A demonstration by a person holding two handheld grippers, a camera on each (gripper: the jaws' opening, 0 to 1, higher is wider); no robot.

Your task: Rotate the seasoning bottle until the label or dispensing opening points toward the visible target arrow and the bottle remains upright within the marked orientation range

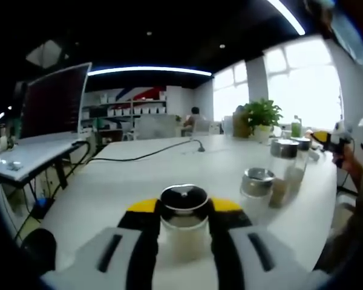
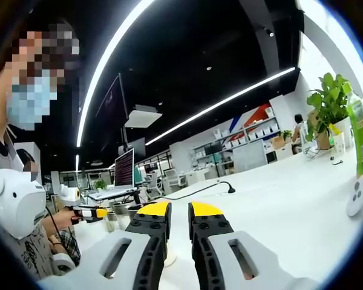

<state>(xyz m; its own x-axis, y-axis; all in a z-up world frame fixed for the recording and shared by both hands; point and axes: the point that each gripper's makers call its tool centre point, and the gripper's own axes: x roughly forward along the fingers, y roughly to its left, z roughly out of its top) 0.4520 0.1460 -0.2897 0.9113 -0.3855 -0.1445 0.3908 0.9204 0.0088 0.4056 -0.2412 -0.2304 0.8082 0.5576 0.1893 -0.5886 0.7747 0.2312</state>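
Listing items left to right, left gripper view first.

Monitor (image 1: 54, 99): standing at the upper left on a side desk, well apart from the work.

Cable (image 1: 151, 153): trailing across the counter (image 1: 139, 175) through the middle of the frame.

Left tongs (image 1: 184, 220): rising from the bottom centre, jaws clenching the seasoning bottle (image 1: 184, 217) on both sides just below its dark round cap. The bottle is sitting upright on the counter between the yellow tips; the two-sided hold is probably serving to keep it vertical while it is being twisted. No label, opening or target arrow is legible here, so how far the turn has gone cannot be judged.

Spare jars (image 1: 272, 175): standing in a loose cluster right of centre, near the held bottle but not touching it, seemingly waiting their turn.

Potted plant (image 1: 261, 115): sitting at the upper right by the windows.

Right gripper view.

Person (image 2: 24, 181): occupying the left edge, wearing a face mask.

Right tongs (image 2: 178, 220): rising from the bottom centre, jaws drawn nearly together with a narrow slit between and nothing between them, apparently idling above the bare counter while the other tongs are doing the work.

Green bottle (image 2: 358, 127): standing at the far right edge, beside a leafy plant (image 2: 330, 99).
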